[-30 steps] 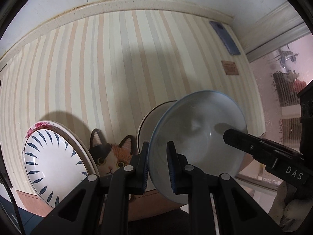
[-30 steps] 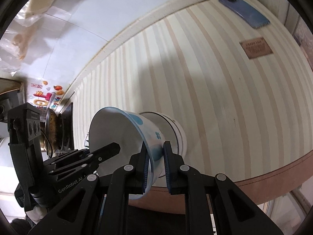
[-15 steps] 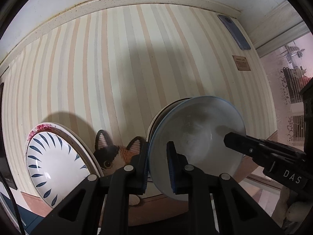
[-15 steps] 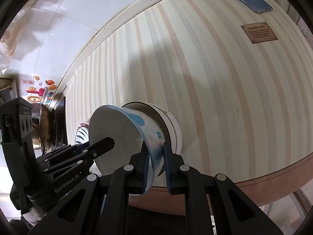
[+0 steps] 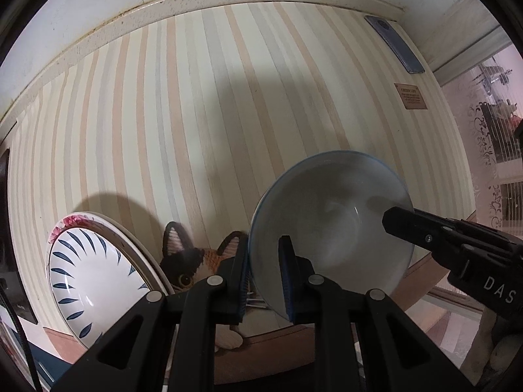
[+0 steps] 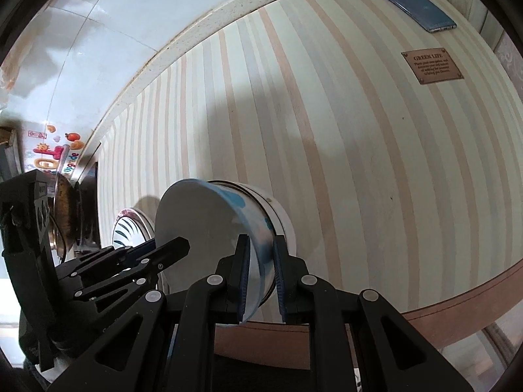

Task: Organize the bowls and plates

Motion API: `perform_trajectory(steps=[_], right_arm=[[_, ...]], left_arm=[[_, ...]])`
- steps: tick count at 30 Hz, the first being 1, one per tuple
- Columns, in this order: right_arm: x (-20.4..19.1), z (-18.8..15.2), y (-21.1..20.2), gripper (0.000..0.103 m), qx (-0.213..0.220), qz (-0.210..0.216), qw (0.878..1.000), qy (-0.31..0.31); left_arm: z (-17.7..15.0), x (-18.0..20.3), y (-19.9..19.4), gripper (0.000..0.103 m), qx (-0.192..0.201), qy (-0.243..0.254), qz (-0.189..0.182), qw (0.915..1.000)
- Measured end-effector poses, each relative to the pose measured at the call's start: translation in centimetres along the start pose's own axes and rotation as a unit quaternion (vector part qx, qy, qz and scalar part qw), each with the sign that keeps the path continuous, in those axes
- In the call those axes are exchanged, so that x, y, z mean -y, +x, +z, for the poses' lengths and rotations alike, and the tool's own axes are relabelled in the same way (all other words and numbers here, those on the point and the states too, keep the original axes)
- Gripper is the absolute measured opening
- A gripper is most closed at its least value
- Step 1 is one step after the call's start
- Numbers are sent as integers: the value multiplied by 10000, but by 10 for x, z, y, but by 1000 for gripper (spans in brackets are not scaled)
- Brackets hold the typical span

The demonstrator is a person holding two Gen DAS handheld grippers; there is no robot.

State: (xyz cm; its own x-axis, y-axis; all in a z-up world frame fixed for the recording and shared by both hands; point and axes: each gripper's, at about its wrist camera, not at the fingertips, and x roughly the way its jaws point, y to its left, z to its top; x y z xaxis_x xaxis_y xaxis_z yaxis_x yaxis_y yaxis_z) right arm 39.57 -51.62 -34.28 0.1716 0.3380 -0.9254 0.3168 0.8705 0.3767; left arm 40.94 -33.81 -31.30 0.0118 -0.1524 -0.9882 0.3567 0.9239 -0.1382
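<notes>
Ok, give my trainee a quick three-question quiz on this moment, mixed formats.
1. True or false: both grippers grip the same bowl.
2. The striped plate sits to which side of the cat mat in the left wrist view: A left, B right?
3. Fill in: the phone lies near the table's ____ edge.

Key: 1 true: left gripper, right gripper. 2 A. 3 far.

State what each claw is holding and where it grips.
Both grip one bowl by its rim: the left claw on the side nearest its camera, the right claw likewise, one finger inside, one outside.
</notes>
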Motion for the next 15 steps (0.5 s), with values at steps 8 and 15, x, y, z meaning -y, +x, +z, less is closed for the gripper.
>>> perform_trajectory(steps=[8,15], right_arm=[[-5,-5,-7,24,46,-163,9998,55],[-22,-23,-46,59,351,-314,9989,-42]], left_arm=[[-3,1,-21,16,144,120,16,9998],[-9,-6,-76,24,601,210,-154,9979]])
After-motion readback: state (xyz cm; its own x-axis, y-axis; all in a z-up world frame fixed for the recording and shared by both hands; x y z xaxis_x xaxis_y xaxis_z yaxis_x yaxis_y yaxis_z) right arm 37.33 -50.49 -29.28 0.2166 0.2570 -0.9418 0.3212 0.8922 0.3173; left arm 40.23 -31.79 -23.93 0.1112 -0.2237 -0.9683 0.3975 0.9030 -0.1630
